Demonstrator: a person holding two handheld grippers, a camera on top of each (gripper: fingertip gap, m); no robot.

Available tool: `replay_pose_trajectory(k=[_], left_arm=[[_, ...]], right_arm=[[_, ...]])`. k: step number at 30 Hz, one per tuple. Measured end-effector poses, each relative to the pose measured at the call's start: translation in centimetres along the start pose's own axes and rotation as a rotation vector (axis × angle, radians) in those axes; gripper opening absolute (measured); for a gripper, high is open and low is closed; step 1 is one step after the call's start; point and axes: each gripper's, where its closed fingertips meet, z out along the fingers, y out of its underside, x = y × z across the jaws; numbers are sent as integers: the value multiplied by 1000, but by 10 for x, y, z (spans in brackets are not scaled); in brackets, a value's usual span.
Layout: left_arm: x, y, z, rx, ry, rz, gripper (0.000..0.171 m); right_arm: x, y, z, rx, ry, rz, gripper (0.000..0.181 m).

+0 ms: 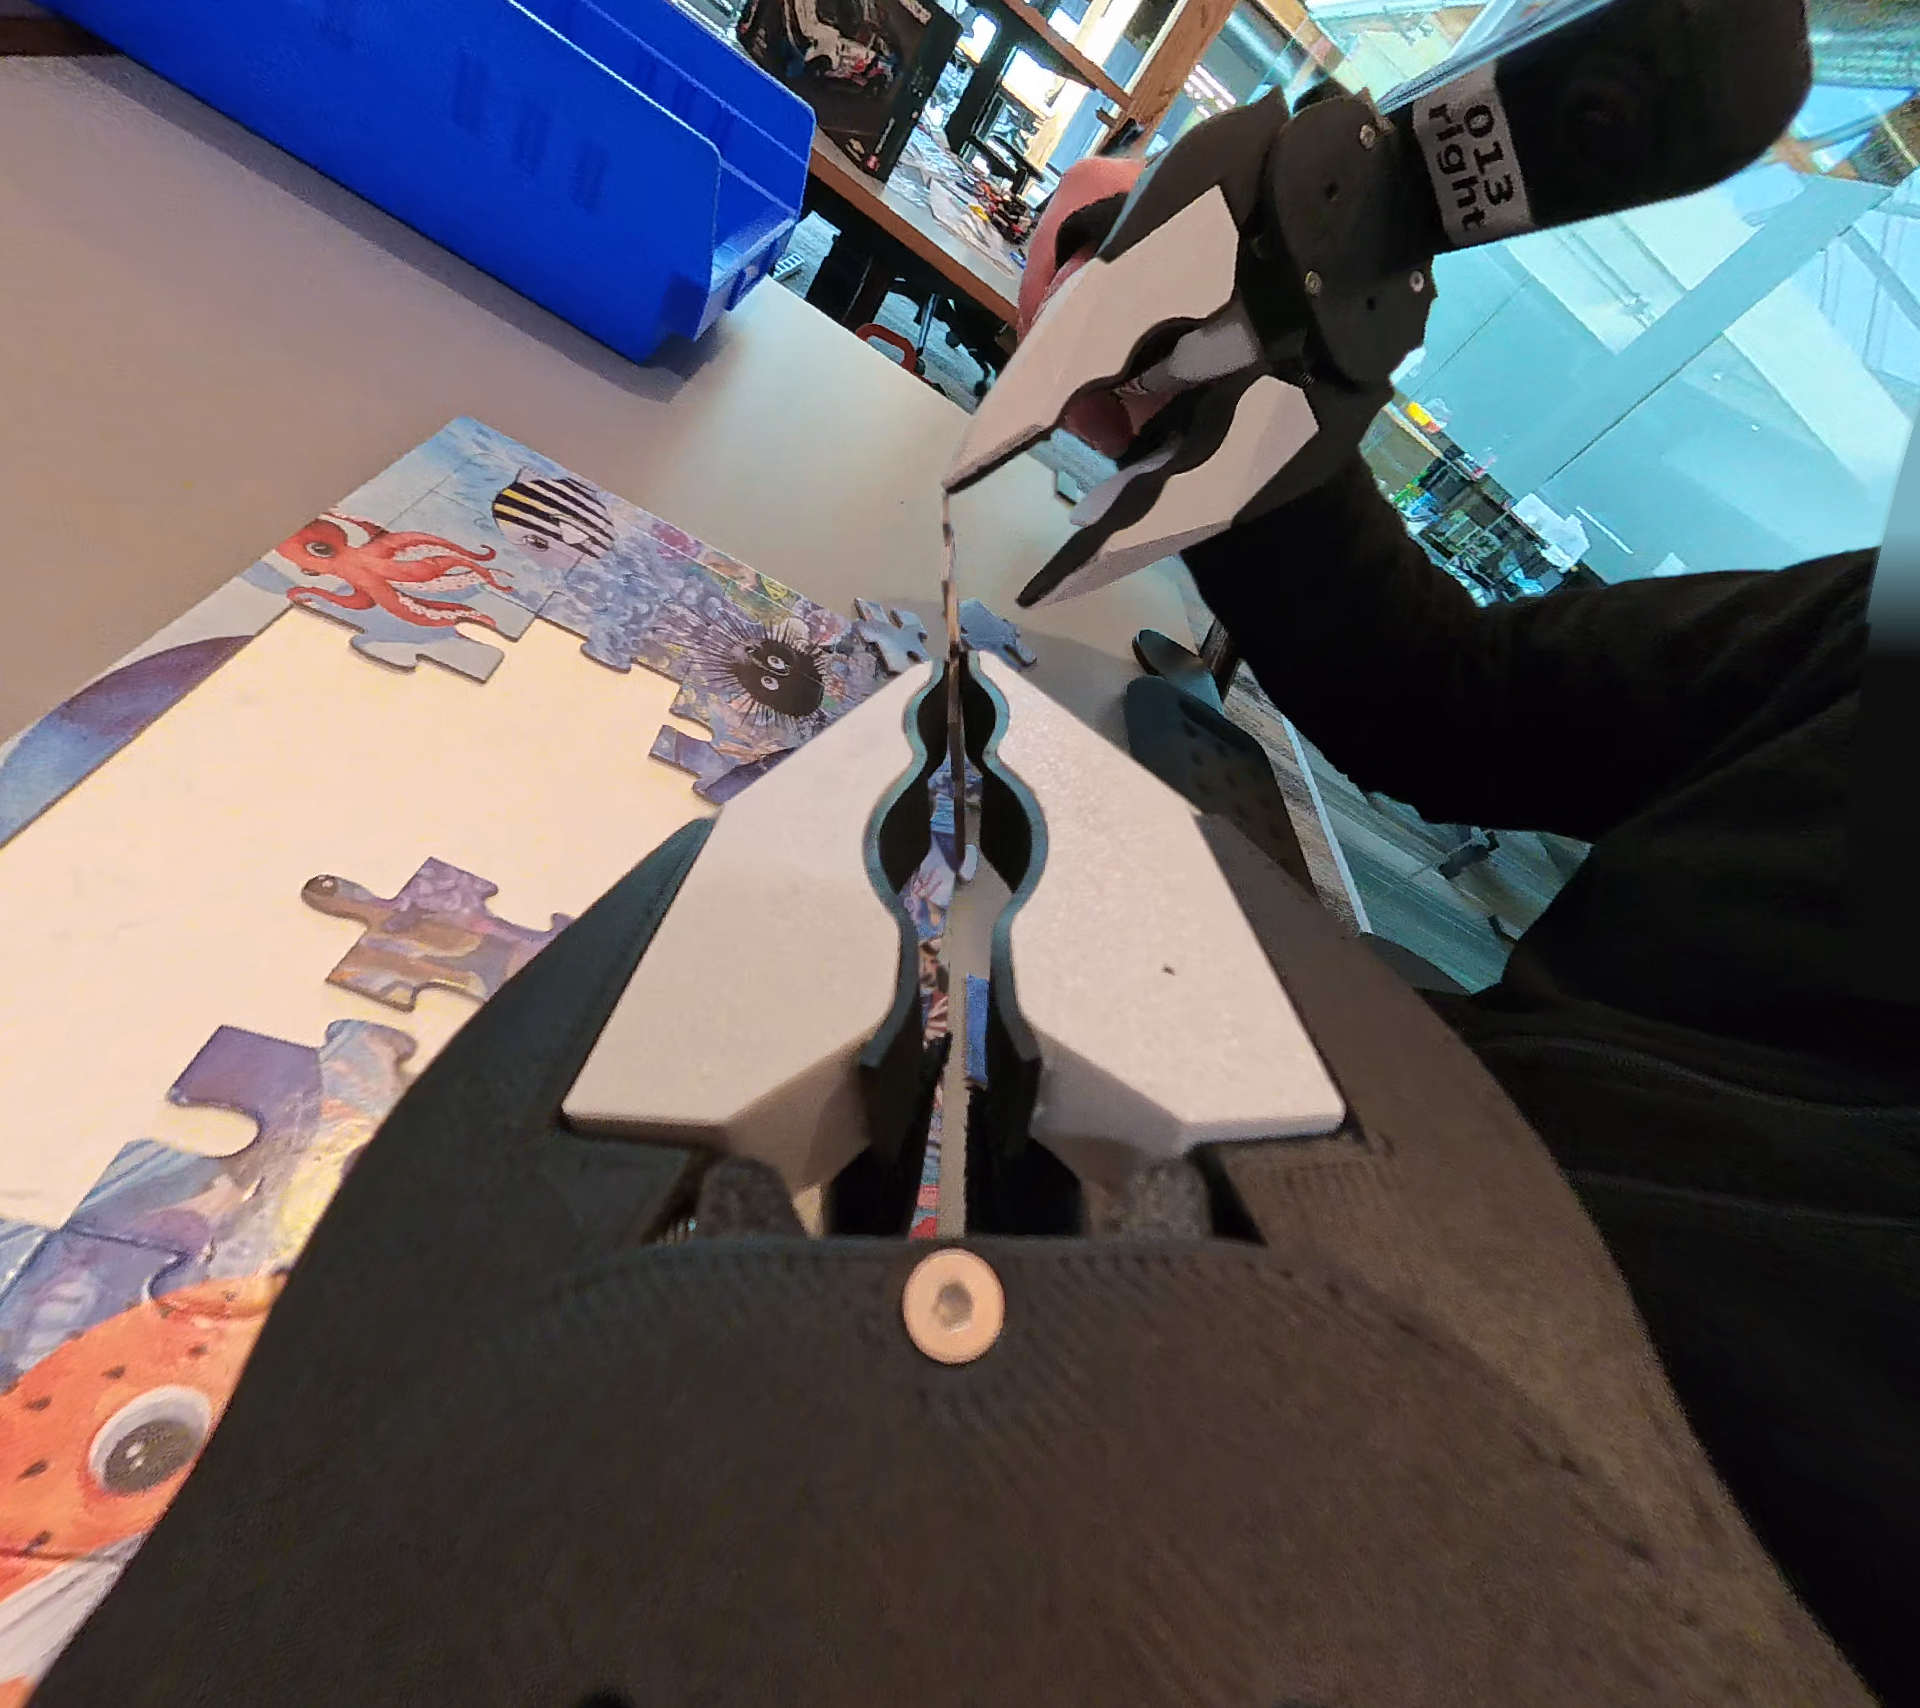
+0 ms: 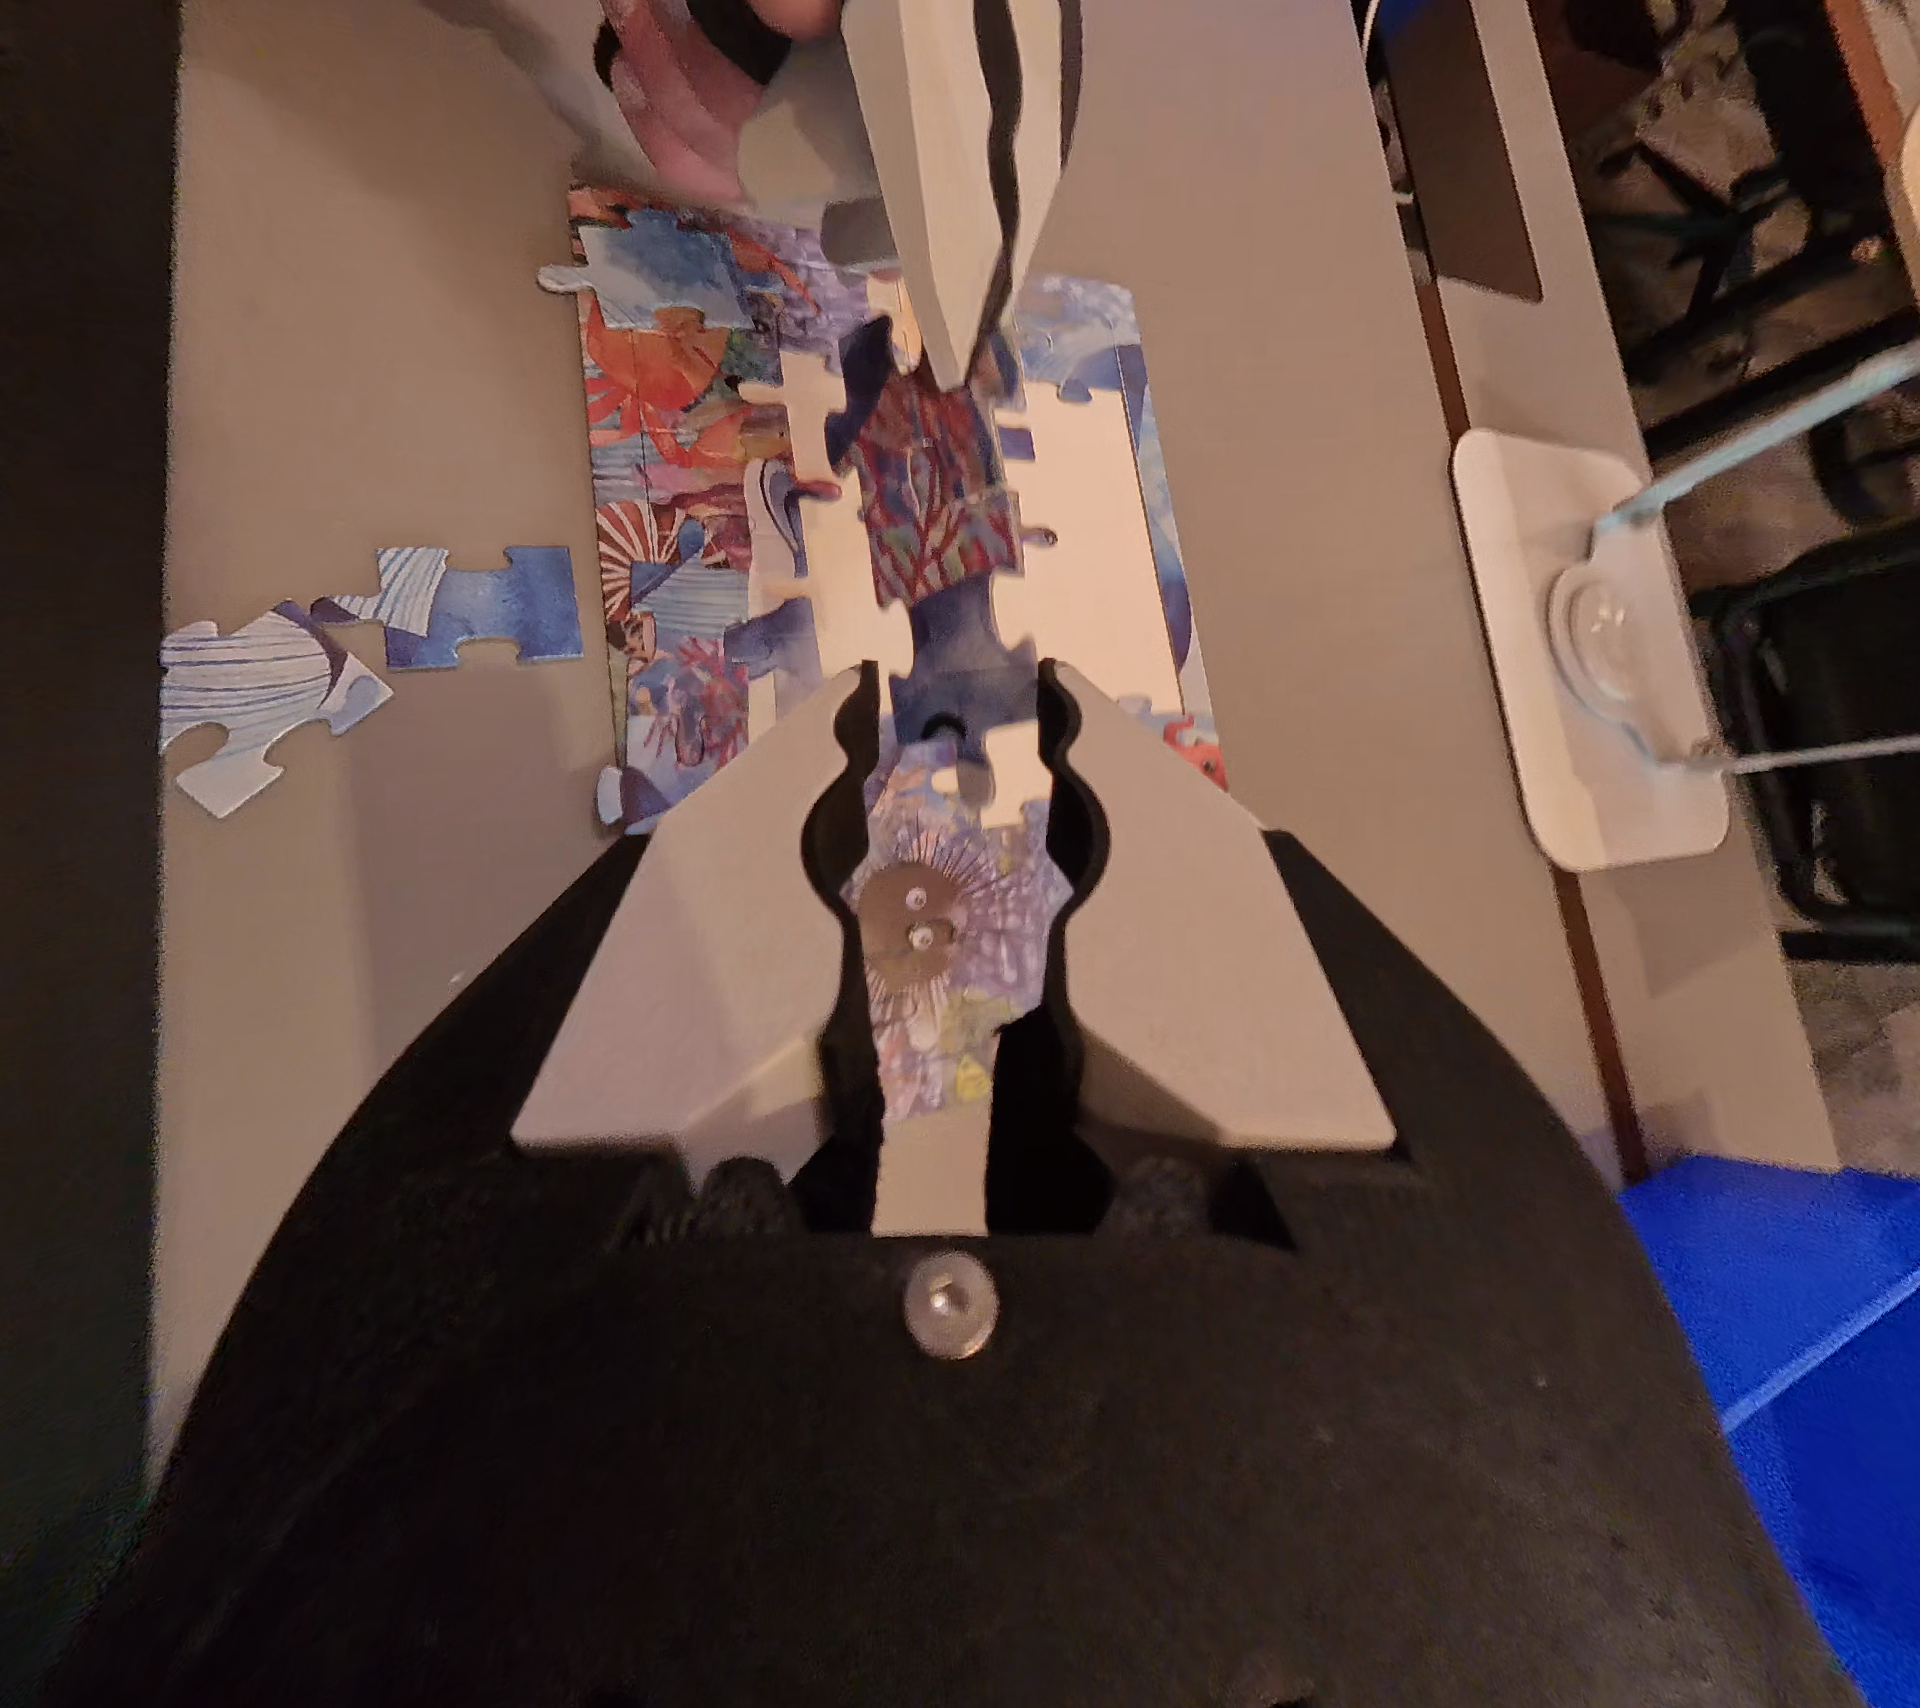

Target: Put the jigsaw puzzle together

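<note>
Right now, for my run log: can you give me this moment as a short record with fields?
left gripper: shut on a puzzle piece, held edge-on above the board
right gripper: open, empty, tips near the far end of the held piece
jigsaw puzzle: border mostly joined, middle bare
loose pieces: one inside the gap; two on the table beside the puzzle
blue bin: at the table's far edge
table: beige top
</note>
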Motion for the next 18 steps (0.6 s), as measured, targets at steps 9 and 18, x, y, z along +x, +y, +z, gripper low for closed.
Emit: replay_pose_trajectory(k=[9,18], left_arm=[[-20,-10,-17,42,-93,11,0],[-28,9,-26,-80,-148,-2,0]], right_arm=[[-60,80,-12,-158,-229,278,33],[-78,107,8,-229,-270,328,39]])
